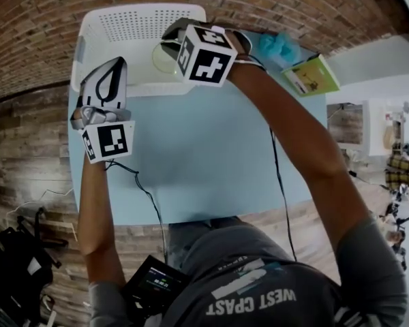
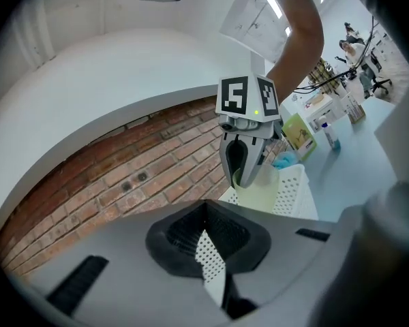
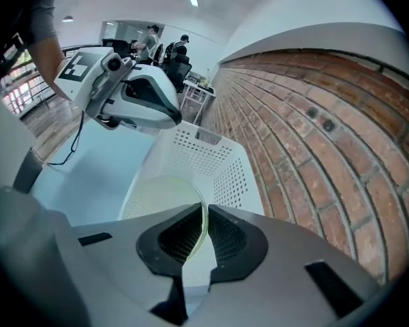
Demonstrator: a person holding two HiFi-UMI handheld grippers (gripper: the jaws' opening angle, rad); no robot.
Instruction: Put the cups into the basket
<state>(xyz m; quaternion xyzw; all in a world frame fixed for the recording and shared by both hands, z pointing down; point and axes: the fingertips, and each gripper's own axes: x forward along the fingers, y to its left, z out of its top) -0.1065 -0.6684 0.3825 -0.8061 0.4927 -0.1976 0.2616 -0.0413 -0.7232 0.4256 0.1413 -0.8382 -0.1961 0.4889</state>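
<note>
Blue table [image 1: 211, 162], white basket [image 1: 133, 26], brick wall [image 1: 54, 12]

Soft even light, heavy fisheye edge distortion

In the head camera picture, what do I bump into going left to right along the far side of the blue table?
white basket → blue crumpled thing → green booklet

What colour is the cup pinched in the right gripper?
A pale yellow-green translucent plastic cup; it shows clearest in the left gripper view.
</note>
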